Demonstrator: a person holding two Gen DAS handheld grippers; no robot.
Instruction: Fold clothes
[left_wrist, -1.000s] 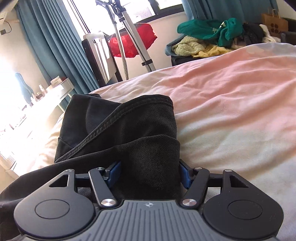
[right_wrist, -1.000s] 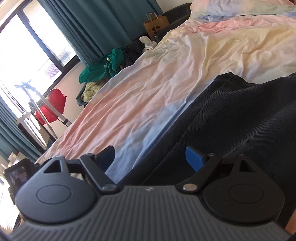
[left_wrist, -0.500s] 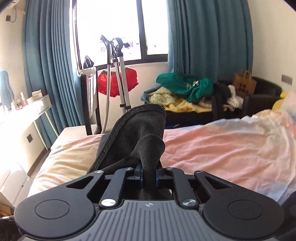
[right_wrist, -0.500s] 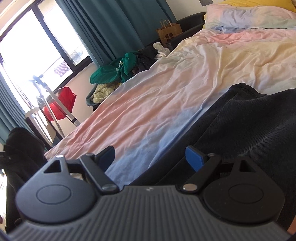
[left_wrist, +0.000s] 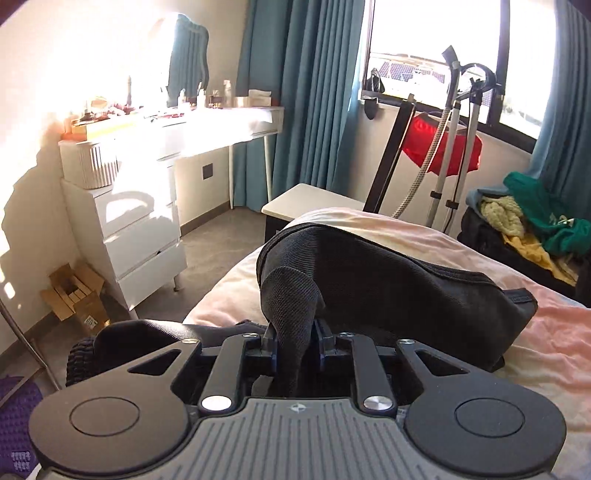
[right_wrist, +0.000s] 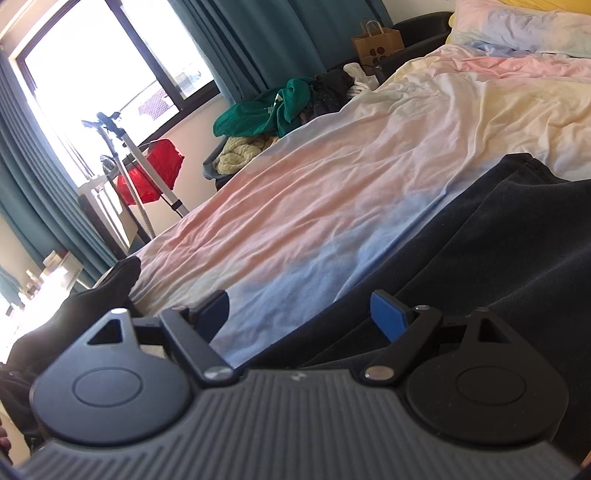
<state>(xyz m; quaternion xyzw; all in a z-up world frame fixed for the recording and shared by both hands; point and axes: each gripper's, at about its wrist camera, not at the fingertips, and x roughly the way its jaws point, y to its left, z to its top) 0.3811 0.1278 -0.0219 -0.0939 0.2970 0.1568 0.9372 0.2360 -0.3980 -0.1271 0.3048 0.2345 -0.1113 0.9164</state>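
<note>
A clothes pile (left_wrist: 532, 225) lay beyond the bed (right_wrist: 332, 206). The left gripper (left_wrist: 294, 341) had its jaws pinching the black garment (left_wrist: 388, 284); the right gripper (right_wrist: 301, 314) held its jaws spread over it.

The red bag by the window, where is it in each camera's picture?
Left wrist view: the red bag hangs upper right, under the window, behind the silver stand.
Right wrist view: the red bag sits at the left, below the window, beside the same stand.
Shared landmark: the green top on the clothes pile past the bed, right of the bag in both views.
</note>
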